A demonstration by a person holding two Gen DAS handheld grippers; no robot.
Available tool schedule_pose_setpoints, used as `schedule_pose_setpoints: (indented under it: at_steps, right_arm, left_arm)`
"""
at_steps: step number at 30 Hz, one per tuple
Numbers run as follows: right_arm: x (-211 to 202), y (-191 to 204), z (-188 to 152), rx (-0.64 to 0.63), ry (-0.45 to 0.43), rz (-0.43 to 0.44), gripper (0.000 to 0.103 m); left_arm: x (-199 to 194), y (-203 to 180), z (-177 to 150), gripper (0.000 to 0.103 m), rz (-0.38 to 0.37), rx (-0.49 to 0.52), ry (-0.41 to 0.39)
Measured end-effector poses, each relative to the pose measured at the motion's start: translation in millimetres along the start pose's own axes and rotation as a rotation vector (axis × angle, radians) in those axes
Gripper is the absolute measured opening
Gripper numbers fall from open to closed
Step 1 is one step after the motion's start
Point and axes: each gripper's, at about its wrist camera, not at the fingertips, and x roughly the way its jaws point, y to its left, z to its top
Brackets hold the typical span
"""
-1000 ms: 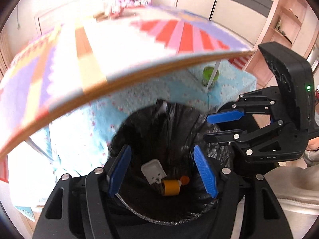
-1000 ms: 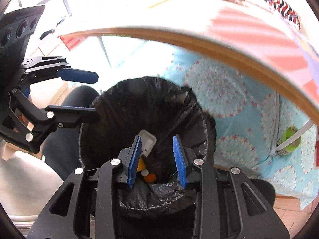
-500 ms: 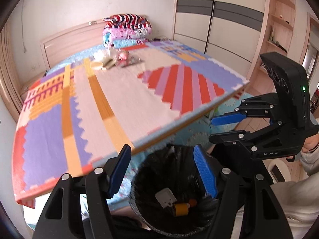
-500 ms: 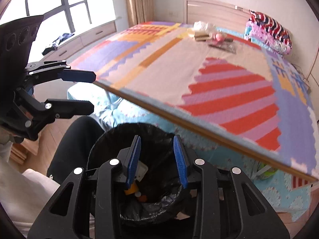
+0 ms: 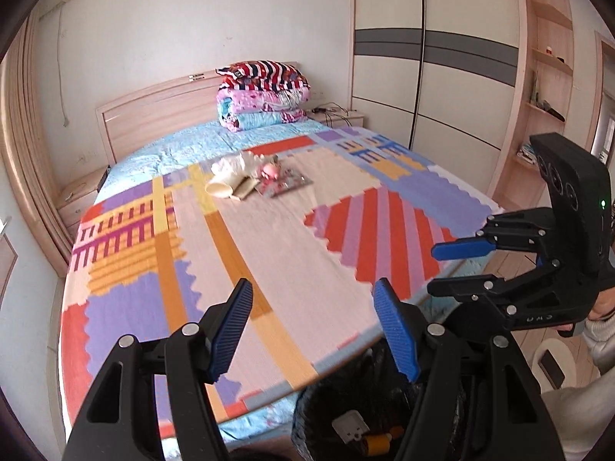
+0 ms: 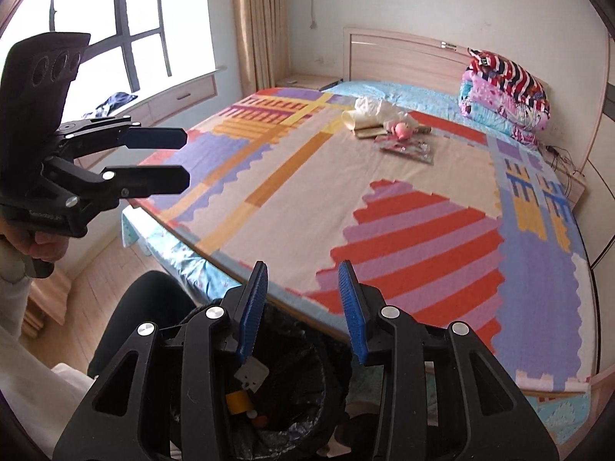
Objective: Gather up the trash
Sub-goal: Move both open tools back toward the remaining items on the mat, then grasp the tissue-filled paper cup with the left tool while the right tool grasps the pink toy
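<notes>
Both grippers, left (image 5: 313, 330) and right (image 6: 303, 309), jaws apart, empty. Trash pile (image 6: 388, 126) far across bed (image 6: 307, 199), straight ahead; neither nearer.

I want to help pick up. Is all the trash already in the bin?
No, a pile of trash lies on the bed, far from the bin, and both grippers are empty.
</notes>
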Motion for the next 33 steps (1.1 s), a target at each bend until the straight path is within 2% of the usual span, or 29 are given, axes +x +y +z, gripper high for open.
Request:
schedule_pose_setpoints:
  at_steps: [16,20,27,33]
  right_arm:
    - [30.7,-42.8,66.6,0.072,-0.066,-0.025,0.038]
    - [51.0,-55.6,85.7,0.094,-0.071,-0.025,0.038]
    - [99.0,-87.0,111.7,0.188,-0.026,-0.006,0.038]
    - [137.2,-118.6,132.2,0.26,0.001,0.0,0.038]
  left_arm:
    - [49.4,53.8,68.7,0.063,0.024,-0.034,-0.034]
    - [69.8,68.4,87.2,0.063,0.038,-0.042,-0.033]
    - [117.6,89.2,114.6,0.062,0.031,-0.053,-0.008]
    - [166.1,107.8,131.4,0.062,0.019,-0.078,0.039]
